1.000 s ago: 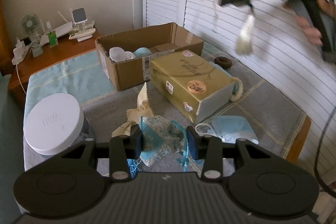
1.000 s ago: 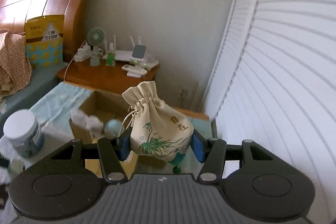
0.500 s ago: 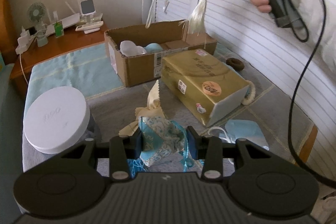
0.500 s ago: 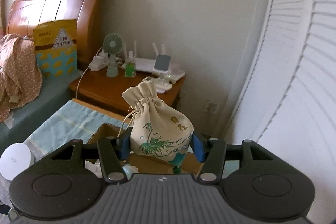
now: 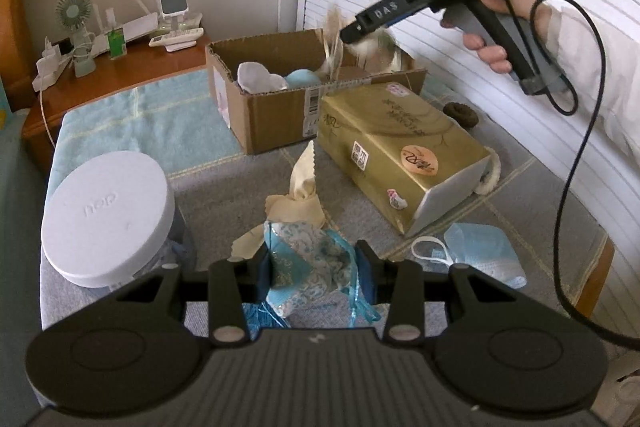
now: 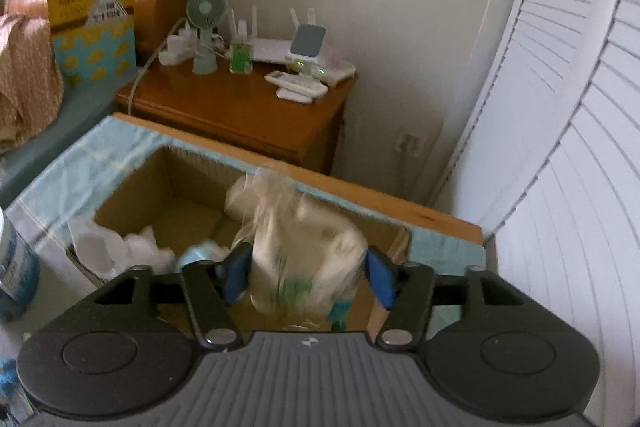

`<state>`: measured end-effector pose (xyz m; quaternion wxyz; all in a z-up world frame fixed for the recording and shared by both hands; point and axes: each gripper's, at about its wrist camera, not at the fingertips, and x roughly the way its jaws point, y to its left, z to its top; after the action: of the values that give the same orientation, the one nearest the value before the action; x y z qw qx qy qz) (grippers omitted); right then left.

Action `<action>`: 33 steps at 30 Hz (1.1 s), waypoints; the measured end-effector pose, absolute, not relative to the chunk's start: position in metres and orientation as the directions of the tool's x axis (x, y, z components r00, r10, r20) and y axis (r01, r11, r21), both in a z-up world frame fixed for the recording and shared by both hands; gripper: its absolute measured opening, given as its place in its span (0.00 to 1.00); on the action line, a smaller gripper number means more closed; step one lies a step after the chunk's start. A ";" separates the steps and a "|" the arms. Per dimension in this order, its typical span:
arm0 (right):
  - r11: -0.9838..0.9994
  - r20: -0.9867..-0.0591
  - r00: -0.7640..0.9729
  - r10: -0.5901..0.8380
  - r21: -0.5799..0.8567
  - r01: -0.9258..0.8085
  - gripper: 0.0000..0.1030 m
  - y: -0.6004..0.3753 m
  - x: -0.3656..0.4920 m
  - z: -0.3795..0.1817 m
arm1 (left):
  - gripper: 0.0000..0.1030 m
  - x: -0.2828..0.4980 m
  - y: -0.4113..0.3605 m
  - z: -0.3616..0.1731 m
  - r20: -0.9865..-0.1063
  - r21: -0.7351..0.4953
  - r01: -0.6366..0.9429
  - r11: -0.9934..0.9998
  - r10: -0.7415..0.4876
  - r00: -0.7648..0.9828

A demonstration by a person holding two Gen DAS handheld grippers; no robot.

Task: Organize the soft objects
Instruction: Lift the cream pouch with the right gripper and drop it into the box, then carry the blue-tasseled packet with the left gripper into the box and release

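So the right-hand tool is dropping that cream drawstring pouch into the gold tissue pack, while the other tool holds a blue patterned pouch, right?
Not quite. The cream drawstring pouch is going into the open cardboard box, not the gold tissue pack, which lies closed beside it. The right wrist view shows the box under the right gripper; its fingers have just been opening. The left gripper does hold the blue patterned pouch.

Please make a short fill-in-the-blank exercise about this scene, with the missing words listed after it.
1. The cream drawstring pouch is above the open ____ box.
2. The left hand-held gripper is shut on a blue patterned ____.
3. The jar on the grey cloth has a ____ lid.
4. The blue face mask lies next to the ____ tissue pack.

Missing words: cardboard; pouch; white; gold
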<state>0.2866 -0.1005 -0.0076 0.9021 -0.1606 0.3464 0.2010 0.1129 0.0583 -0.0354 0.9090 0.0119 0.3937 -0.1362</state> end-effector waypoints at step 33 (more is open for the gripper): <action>0.948 -0.639 0.736 0.224 -0.033 -0.317 1.00 -0.147 0.075 -0.017 | 0.39 0.162 0.040 0.037 -0.688 -0.089 0.337 0.937 -0.303 0.659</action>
<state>0.0748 -0.1474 -0.0171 0.9290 -0.0701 0.3330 0.1457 0.1618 0.0399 0.0370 0.9105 0.0230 0.3736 -0.1756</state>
